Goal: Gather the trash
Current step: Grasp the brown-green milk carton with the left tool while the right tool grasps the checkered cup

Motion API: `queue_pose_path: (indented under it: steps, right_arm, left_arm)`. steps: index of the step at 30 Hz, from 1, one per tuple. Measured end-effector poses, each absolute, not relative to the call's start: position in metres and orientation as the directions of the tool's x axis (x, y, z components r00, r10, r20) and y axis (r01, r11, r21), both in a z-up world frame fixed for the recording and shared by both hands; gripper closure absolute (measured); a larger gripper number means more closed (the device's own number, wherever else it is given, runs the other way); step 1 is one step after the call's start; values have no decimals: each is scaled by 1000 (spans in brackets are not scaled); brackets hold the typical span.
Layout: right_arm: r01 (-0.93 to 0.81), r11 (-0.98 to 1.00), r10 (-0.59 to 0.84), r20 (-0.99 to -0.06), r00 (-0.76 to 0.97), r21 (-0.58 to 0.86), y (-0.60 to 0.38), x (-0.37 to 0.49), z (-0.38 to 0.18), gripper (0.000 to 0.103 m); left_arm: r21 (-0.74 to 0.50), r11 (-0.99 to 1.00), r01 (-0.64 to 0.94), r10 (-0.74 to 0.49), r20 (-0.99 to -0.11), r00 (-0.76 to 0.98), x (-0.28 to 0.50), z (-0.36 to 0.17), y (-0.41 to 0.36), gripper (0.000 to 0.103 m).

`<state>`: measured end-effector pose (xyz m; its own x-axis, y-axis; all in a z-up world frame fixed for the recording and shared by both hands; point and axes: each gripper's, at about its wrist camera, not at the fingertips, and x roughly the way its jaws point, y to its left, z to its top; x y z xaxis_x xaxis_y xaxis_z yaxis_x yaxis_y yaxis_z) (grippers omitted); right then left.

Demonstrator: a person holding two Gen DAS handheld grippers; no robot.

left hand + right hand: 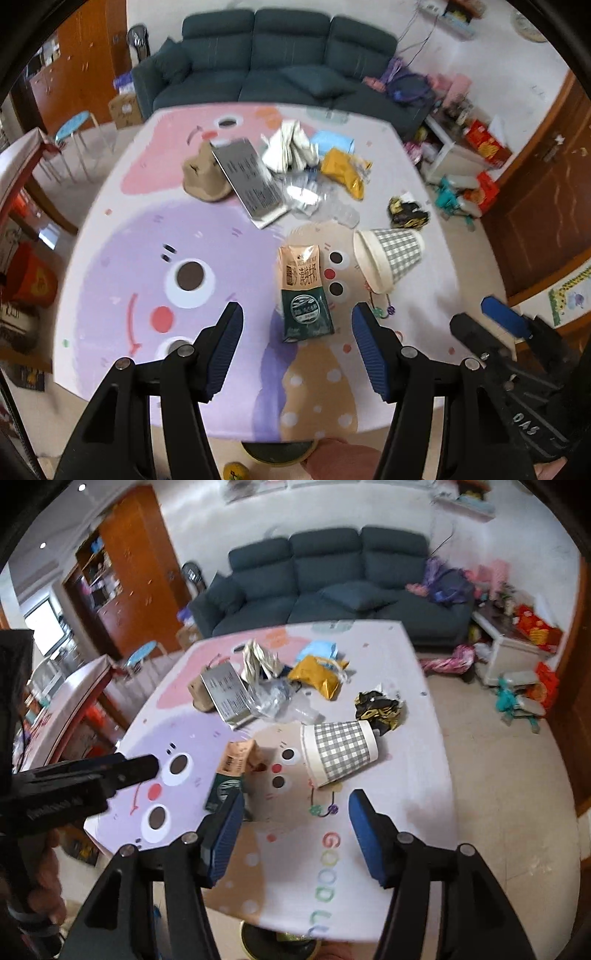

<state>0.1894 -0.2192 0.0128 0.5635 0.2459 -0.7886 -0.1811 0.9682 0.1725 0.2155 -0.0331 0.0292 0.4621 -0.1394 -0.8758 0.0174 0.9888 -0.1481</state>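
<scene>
Cartoon-print tabletop (110, 258), sofa behind. Green-tan drink pouch (303, 291) flat near front edge, long axis running away, dead ahead of left gripper (297, 347), fingers apart, empty. Right gripper (295, 830) likewise agape, empty, nearer tipped checkered cup (338, 751).

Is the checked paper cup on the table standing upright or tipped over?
Tipped over. The checked paper cup lies on its side on the table, its patterned wall facing up and its white rim toward the milk-tea packet.

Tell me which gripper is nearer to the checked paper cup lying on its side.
Right, though it is close. The right gripper is open just short of the checked paper cup, which lies ahead of its fingers. The left gripper faces the milk carton, cup off to its right.
</scene>
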Motion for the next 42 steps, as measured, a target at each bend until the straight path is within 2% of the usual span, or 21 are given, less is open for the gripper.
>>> queue_pose_path:
  steps: [10,16,26,34,36,38,42]
  right_arm:
    - [-589,808,333,-827,453,3,-223,284,-18,44]
    - [-717,697,394,-847,356,23,-211,322,-33,44]
    - [-710,687,372,-914,159,156,-213,358,-78,44]
    - [-709,658,398,-916,42,253,-219,351,-87,44]
    - [-695,661,402,-915,10,283,-221,351,-92,42]
    - [-685,658,408,-913,-25,313,-222,351,-97,35]
    - [-682,652,393,-917,-71,332,-222,349,-107,34]
  left_arm:
    - [-96,988,-117,-50,-937,347,271,-30,-55,43]
    - [-46,989,-143,-3,-958,287,288,-54,-63,43]
    - [-14,984,-175,28,-973,230,306,-79,-65,43]
    - [-24,982,-189,15,-980,201,309,-91,-61,43]
    - [-25,982,-186,11,-982,189,308,-95,-59,43]
    - [-28,983,-184,5,-984,179,306,-99,-59,43]
    - [-31,983,-179,-1,-986,167,301,-105,-59,43]
